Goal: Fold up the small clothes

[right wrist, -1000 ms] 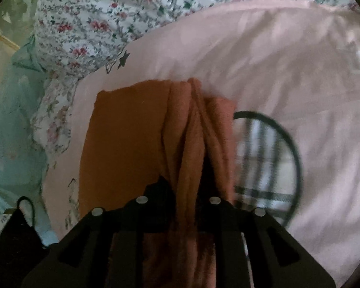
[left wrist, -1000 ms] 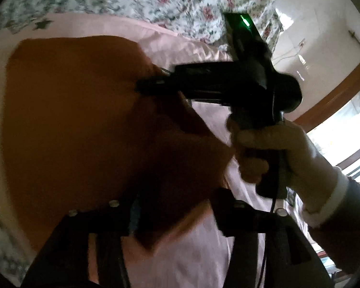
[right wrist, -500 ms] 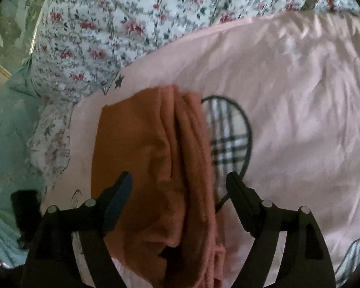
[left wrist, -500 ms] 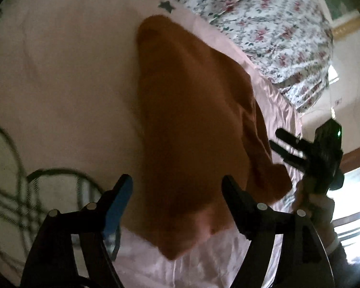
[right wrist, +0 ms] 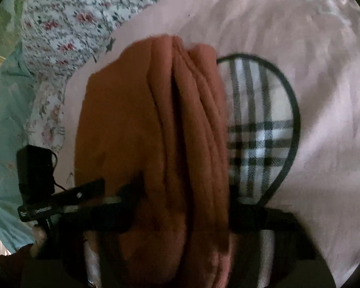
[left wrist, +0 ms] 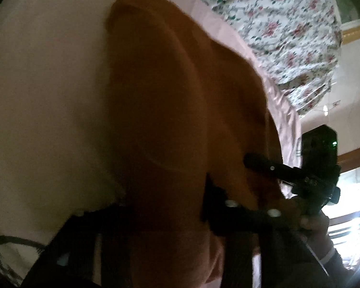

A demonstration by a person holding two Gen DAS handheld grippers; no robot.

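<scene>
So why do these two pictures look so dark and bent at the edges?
Left wrist view: window glare at the right leaves the orange garment murky and soft; right wrist view: brighter, slightly blurred, its plaid patch bowed by the fisheye lens.

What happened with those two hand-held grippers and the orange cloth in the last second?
Both let go, opened wide, then came down again: the left hand-held gripper and right hand-held gripper are closing around the orange garment, bunched between their jaws. It stayed on the pink sheet.
</scene>
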